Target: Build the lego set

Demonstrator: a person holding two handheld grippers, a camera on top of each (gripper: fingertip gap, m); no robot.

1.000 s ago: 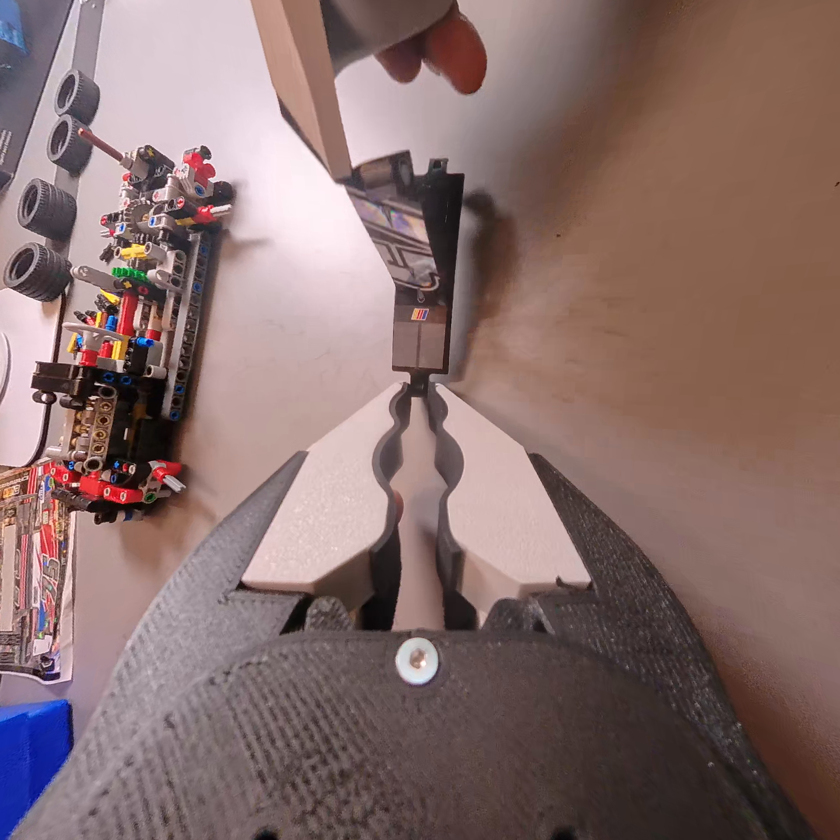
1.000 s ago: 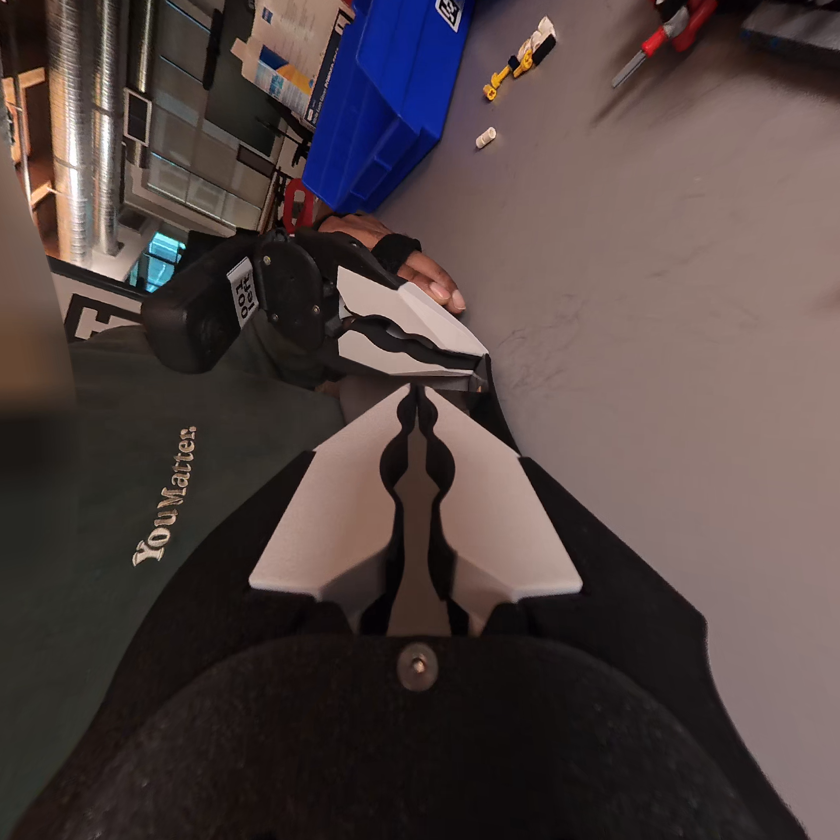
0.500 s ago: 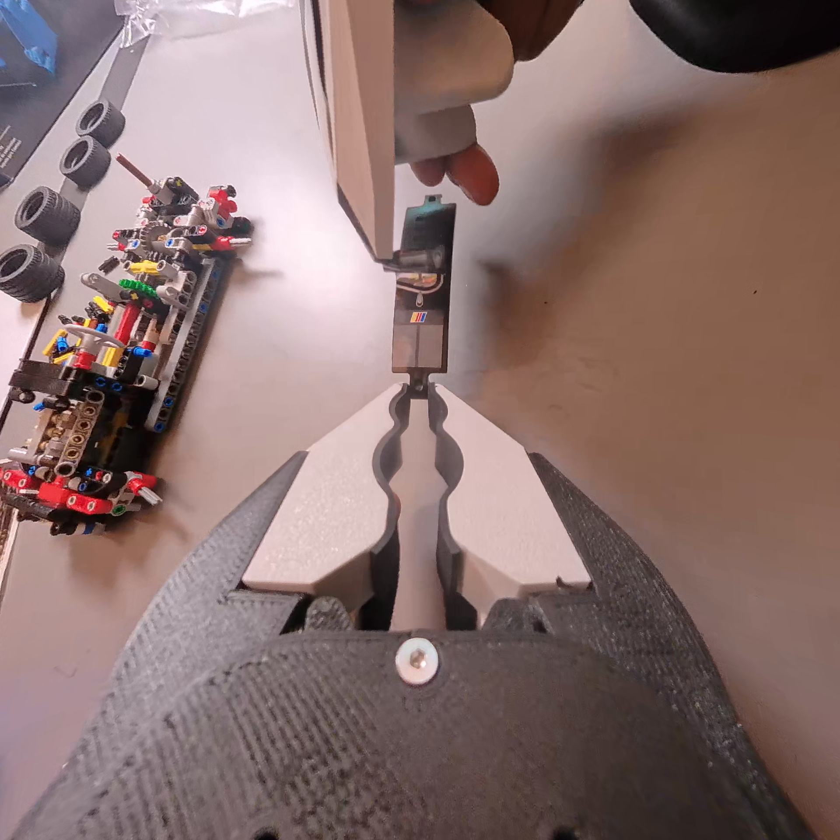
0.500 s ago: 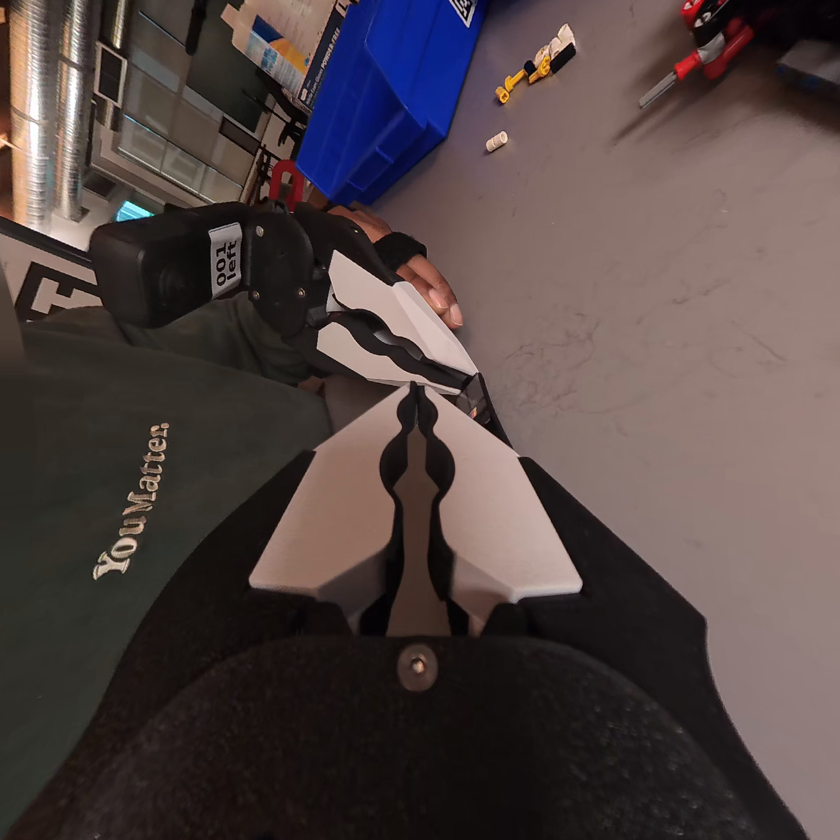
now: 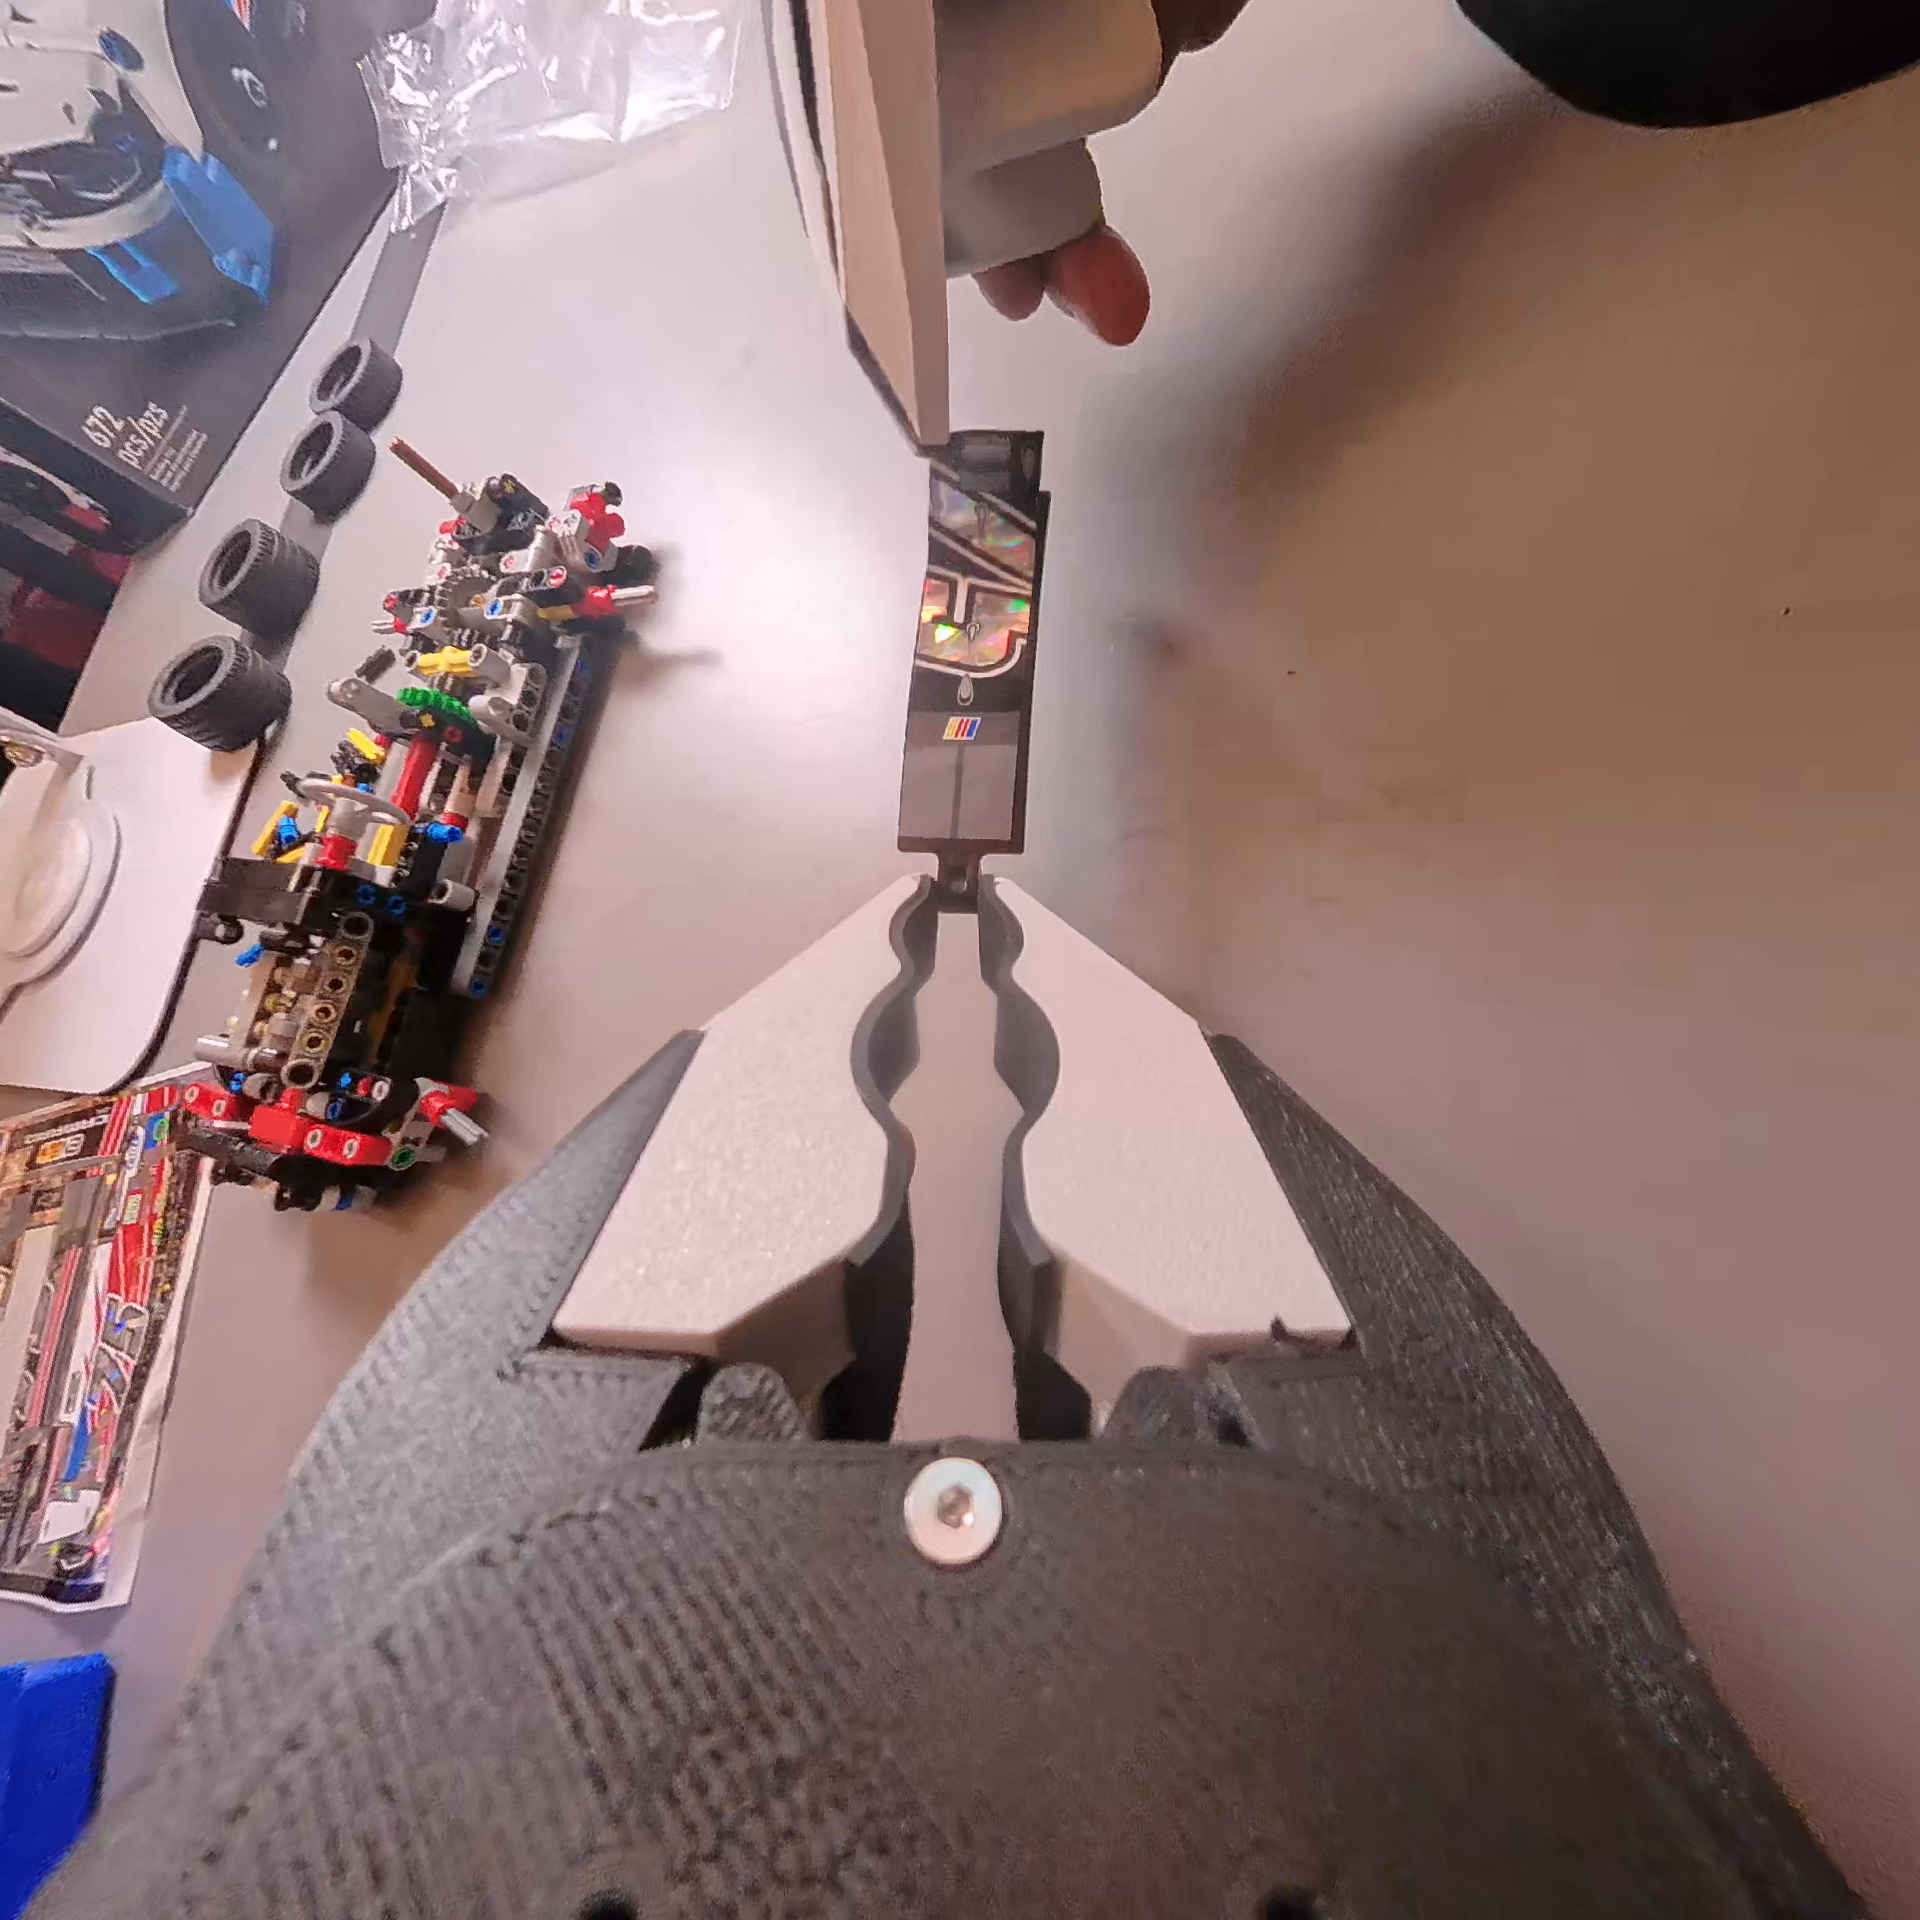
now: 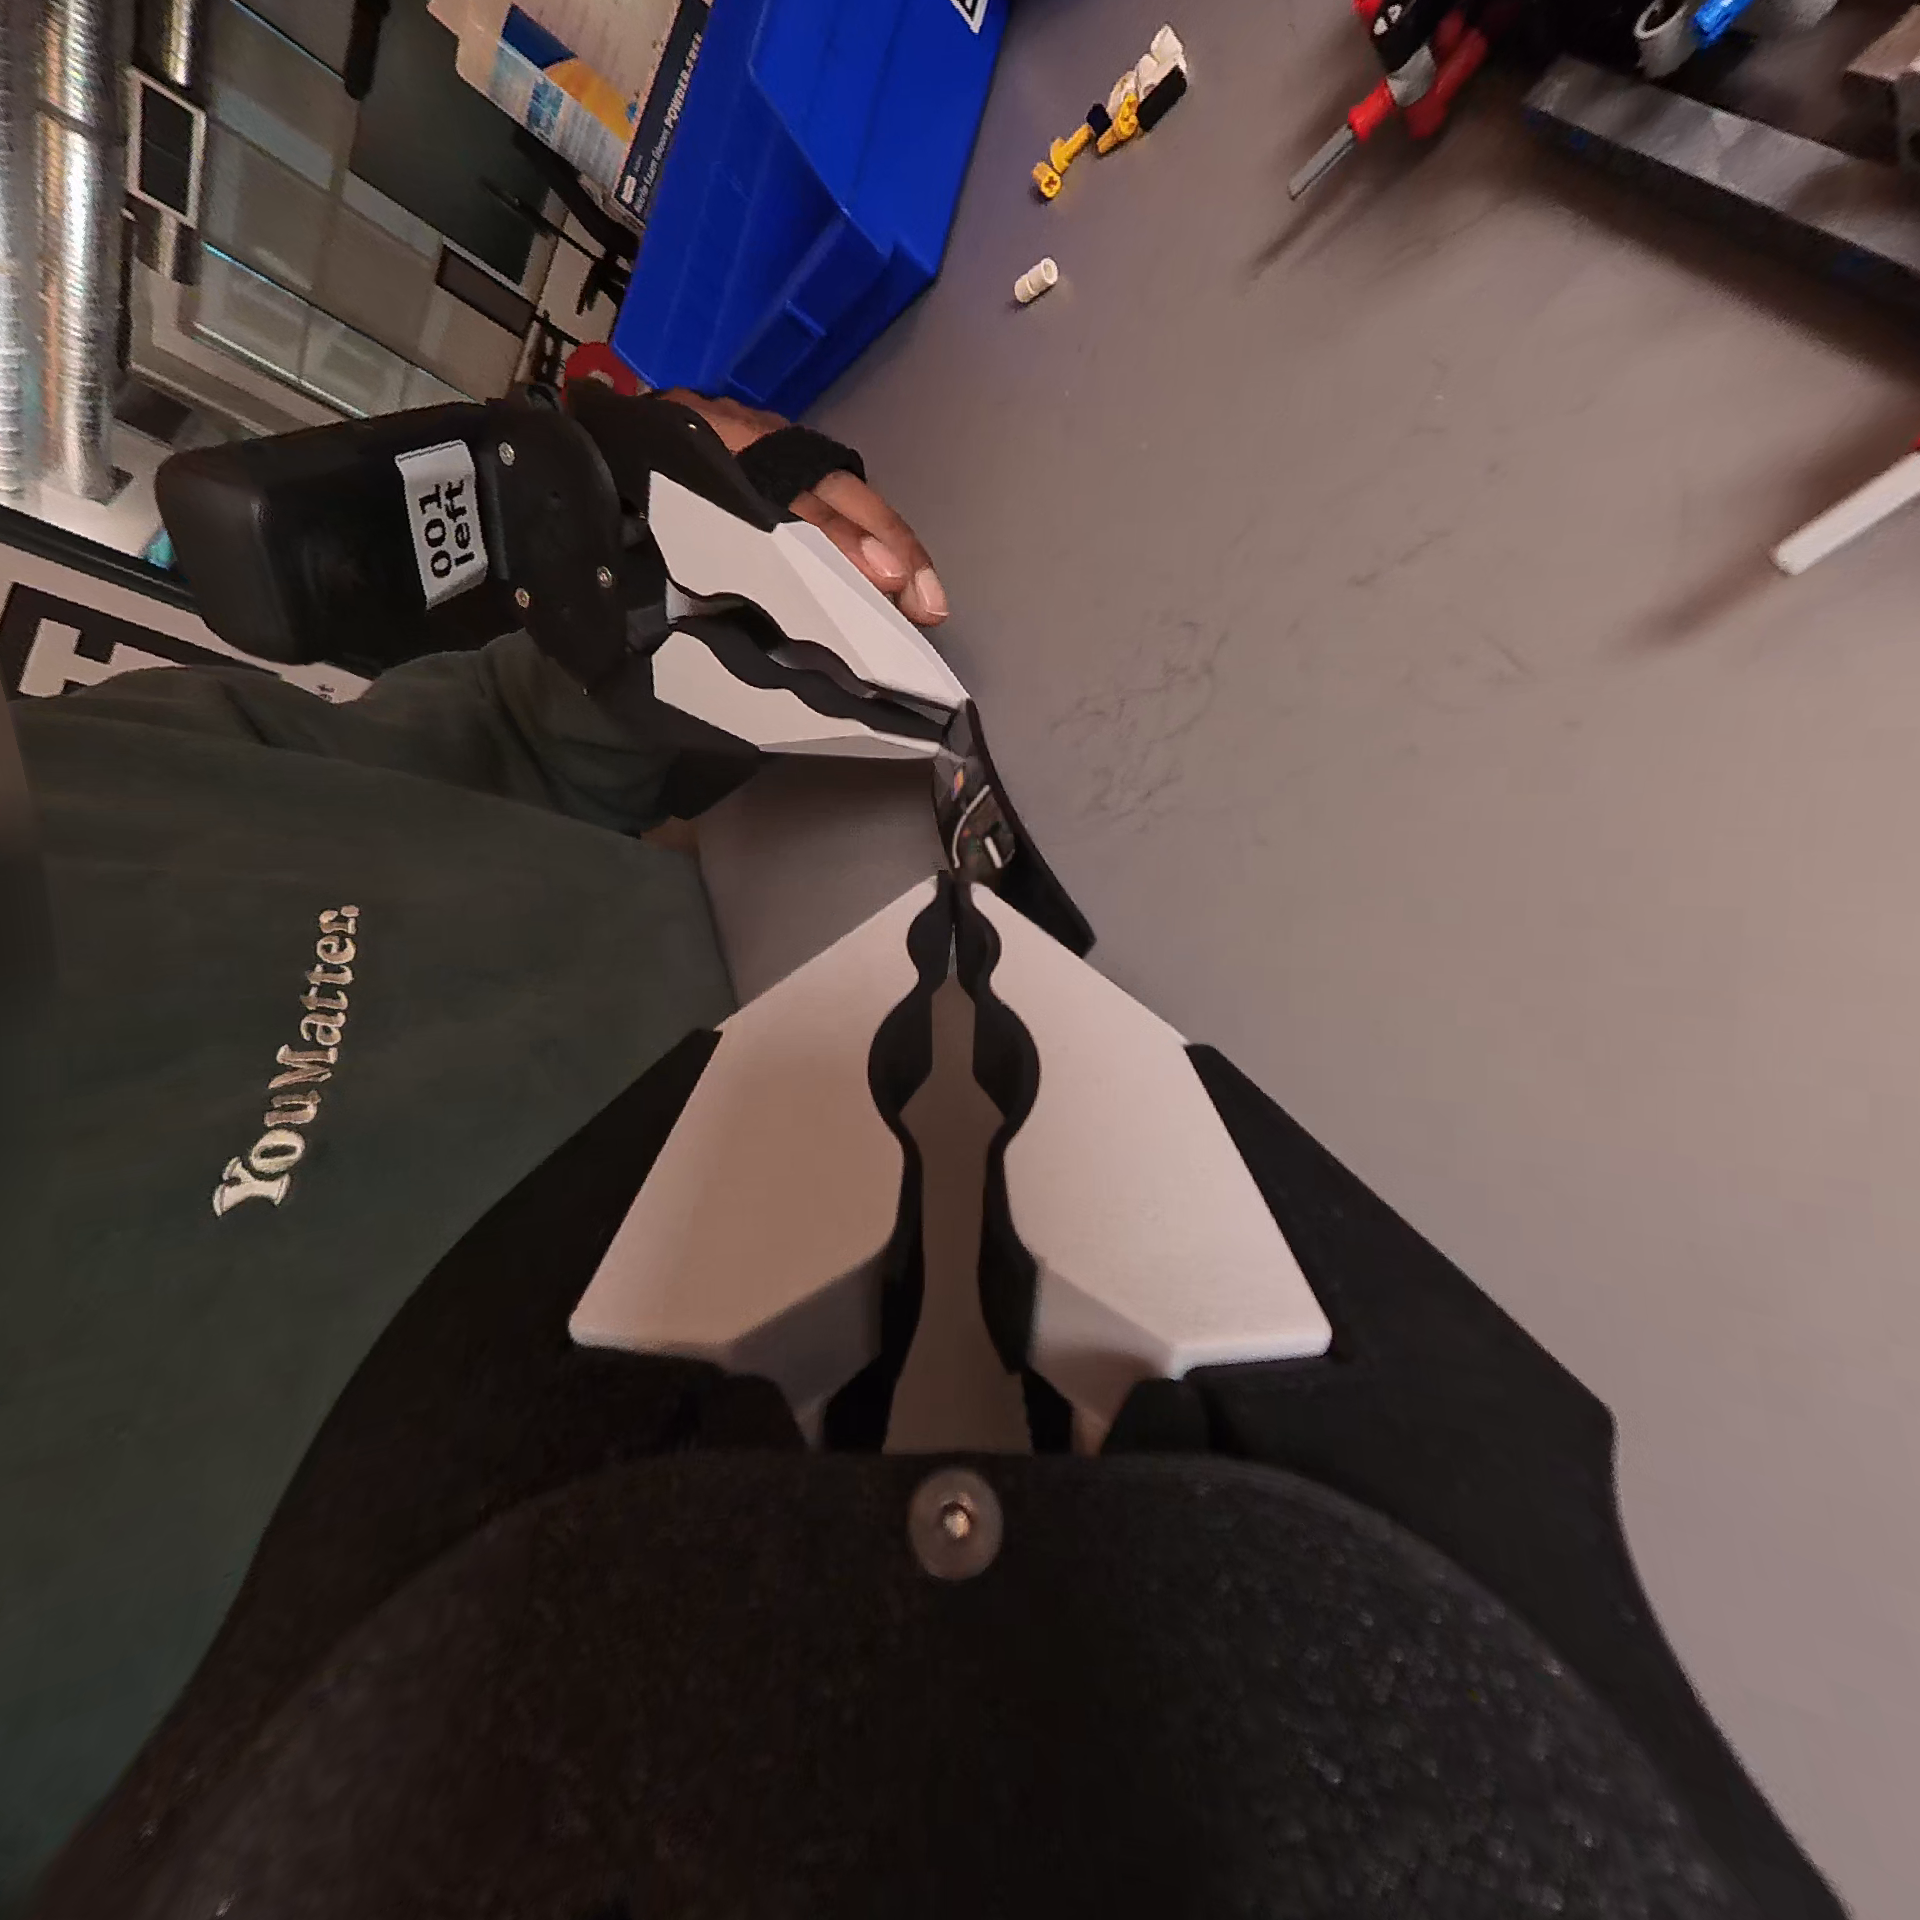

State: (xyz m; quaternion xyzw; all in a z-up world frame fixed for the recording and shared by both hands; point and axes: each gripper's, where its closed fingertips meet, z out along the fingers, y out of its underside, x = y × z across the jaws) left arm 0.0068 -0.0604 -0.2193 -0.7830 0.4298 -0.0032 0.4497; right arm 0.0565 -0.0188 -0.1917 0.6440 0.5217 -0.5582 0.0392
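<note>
My left gripper (image 5: 956, 885) is shut on the near end of a long black Lego panel (image 5: 971, 748) with shiny stickers and holds it above the grey table (image 5: 1455, 831). My right gripper (image 6: 950, 891) is shut, with its tips against the panel's far end (image 6: 992, 831). I cannot tell whether it pinches anything. It shows edge-on in the left wrist view (image 5: 894, 239), beside a person's fingertip (image 5: 1086, 281). The left gripper (image 6: 935, 727) also shows in the right wrist view. The half-built chassis (image 5: 416, 810) lies on the table to the left.
Several black tyres (image 5: 249, 582) line up beside the set's box (image 5: 104, 260). A sticker sheet (image 5: 83, 1299) lies at the left. A blue bin (image 6: 810, 208), loose yellow pieces (image 6: 1101, 125) and a white peg (image 6: 1036, 281) lie farther off. A person's dark green shirt (image 6: 312, 1039) fills the left. My right fingertips sit around 8 cm from my left ones. To the white peg (image 6: 1036, 281): left tips about 20 cm, right tips about 25 cm.
The right gripper's tips slid from the panel's middle to its far end. The panel turned so its stickered face shows more. The left gripper kept its hold.
</note>
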